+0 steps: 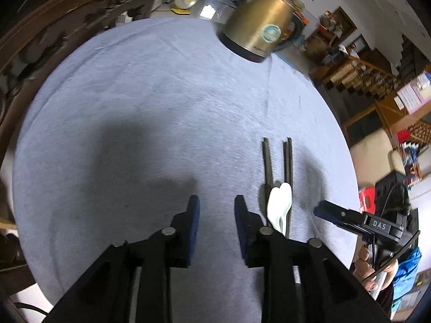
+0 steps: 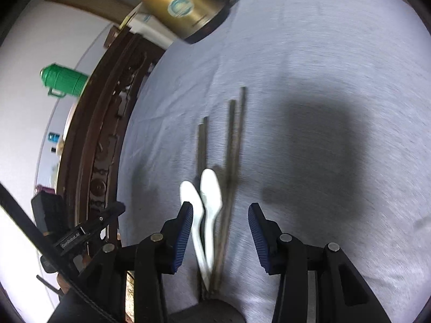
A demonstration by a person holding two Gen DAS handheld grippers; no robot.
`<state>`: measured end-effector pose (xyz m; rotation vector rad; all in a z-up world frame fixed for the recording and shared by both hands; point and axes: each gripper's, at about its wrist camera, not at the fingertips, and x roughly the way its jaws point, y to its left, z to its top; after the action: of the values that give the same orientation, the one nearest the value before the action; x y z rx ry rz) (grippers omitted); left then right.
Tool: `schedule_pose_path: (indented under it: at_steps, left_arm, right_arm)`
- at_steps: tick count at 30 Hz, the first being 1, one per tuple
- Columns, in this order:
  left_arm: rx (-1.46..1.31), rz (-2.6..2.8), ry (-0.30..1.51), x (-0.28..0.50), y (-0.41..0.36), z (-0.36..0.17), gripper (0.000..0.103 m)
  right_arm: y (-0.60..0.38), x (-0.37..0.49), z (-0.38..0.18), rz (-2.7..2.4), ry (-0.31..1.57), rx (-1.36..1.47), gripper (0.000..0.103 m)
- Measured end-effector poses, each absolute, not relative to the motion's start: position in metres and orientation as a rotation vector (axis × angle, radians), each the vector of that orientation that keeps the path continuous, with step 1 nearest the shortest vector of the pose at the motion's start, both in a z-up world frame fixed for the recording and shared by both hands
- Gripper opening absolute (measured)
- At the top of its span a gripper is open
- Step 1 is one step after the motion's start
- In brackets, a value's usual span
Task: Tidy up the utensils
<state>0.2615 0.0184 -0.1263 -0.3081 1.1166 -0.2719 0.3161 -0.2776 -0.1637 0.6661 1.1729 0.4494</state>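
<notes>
Two white spoons lie side by side on the grey-blue tablecloth among dark chopsticks that run parallel to them. My right gripper hovers over their handle ends, jaws open; the spoon handles and chopsticks show in the gap, untouched by the pads. In the left wrist view the spoons and chopsticks lie just right of my left gripper, which is open over bare cloth with nothing between its fingers. The right gripper comes in from the right, a hand behind it.
A brass-coloured kettle stands at the far side of the round table. A dark carved wooden chair back borders the table's edge. A green flask sits beyond it. A dark rounded object sits below the utensils' handle ends.
</notes>
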Motion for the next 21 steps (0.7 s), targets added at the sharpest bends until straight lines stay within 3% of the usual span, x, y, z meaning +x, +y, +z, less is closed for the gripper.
schedule_pose_path:
  at_steps: [4,6,12,13,14,21]
  left_arm:
    - [-0.278,-0.287,1.122,0.265,0.006,-0.128,0.032]
    - [-0.268,-0.292,1.127,0.266,0.003,-0.129,0.032]
    - [-0.239,-0.289,1.132,0.264,0.000,-0.134,0.031]
    - [-0.234,-0.292,1.133,0.264,-0.001,-0.135,0.031]
    - [-0.231,-0.295,1.132,0.264,-0.002,-0.136,0.031]
    - [-0.202,-0.315,1.145,0.268,-0.015,-0.142,0.031]
  right_arm:
    - [-0.262,0.331,-0.165,0.471,1.190,0.653,0.046]
    - [-0.256,0.338,-0.167,0.477,1.195,0.651,0.041]
    - [-0.239,0.354,-0.180,0.458,1.248,0.596,0.017]
    - [-0.236,0.355,-0.182,0.457,1.257,0.584,0.006]
    - [-0.234,0.356,-0.183,0.443,1.262,0.563,0.002]
    - [-0.262,0.347,-0.177,0.375,1.183,0.602,0.001]
